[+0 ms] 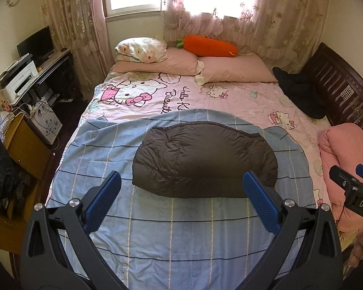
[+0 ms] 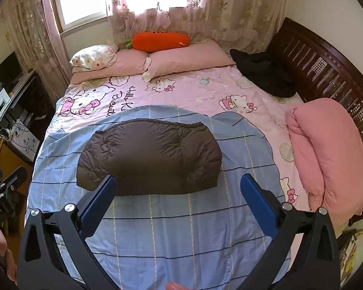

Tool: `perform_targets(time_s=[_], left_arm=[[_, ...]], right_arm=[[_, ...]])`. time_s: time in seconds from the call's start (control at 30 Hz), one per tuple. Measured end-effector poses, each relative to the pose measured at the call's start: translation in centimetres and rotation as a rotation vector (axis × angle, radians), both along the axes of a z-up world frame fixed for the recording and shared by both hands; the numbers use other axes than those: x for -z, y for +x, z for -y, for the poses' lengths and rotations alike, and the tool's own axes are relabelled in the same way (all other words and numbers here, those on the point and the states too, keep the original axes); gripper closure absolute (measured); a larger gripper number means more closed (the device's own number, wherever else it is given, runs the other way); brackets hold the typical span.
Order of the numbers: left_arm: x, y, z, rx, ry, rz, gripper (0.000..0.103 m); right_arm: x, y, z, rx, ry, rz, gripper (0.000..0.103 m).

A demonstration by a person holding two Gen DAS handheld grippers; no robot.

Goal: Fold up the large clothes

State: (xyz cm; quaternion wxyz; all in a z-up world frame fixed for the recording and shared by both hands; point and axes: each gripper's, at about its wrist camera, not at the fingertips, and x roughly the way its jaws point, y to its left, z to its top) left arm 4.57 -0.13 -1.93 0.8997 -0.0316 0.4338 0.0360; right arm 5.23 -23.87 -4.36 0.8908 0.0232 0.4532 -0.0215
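Observation:
A dark brown puffer jacket (image 1: 205,162) lies folded into a compact bundle on a blue checked sheet (image 1: 171,236) spread over the bed. It also shows in the right wrist view (image 2: 150,157). My left gripper (image 1: 181,181) is open and empty, held above the sheet just short of the jacket's near edge. My right gripper (image 2: 177,184) is open and empty, also just short of the near edge. The right gripper's tip shows at the right edge of the left wrist view (image 1: 351,178).
A rolled pink quilt (image 2: 326,154) lies on the bed's right side, beside the dark wooden bed frame (image 2: 326,72). A black garment (image 2: 261,72), pink pillows (image 2: 186,58) and an orange carrot plush (image 2: 161,39) lie further back. A desk with a printer (image 1: 19,77) stands left.

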Motion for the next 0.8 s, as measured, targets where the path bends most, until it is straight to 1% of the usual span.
perform_targets(time_s=[0.13, 0.23, 0.37, 0.47, 0.63, 0.73, 0.8], left_arm=[[0.29, 0.16, -0.03, 0.002, -0.021, -0.020, 0.002], [0.38, 0.22, -0.06, 0.004, -0.014, -0.018, 0.002], [0.50, 0.48, 0.00, 0.010, -0.031, -0.020, 0.002], [0.50, 0.71, 0.26, 0.019, -0.027, -0.024, 0.002], [0.58, 0.83, 0.70, 0.029, 0.006, -0.029, 0.002], [0.57, 0.83, 0.70, 0.034, -0.003, -0.033, 0.002], [0.56, 0.85, 0.74, 0.033, 0.005, -0.033, 0.002]], right_arm=[[0.12, 0.01, 0.15, 0.001, 0.015, -0.008, 0.001], [0.19, 0.09, 0.07, -0.003, 0.007, -0.009, 0.001], [0.20, 0.21, -0.05, -0.004, 0.008, -0.012, 0.001], [0.21, 0.15, -0.11, -0.006, 0.003, -0.012, 0.001], [0.38, 0.50, -0.25, -0.004, 0.004, -0.015, 0.001], [0.53, 0.71, -0.05, 0.000, 0.015, -0.023, 0.001], [0.68, 0.69, 0.04, -0.001, 0.012, -0.029, 0.001]])
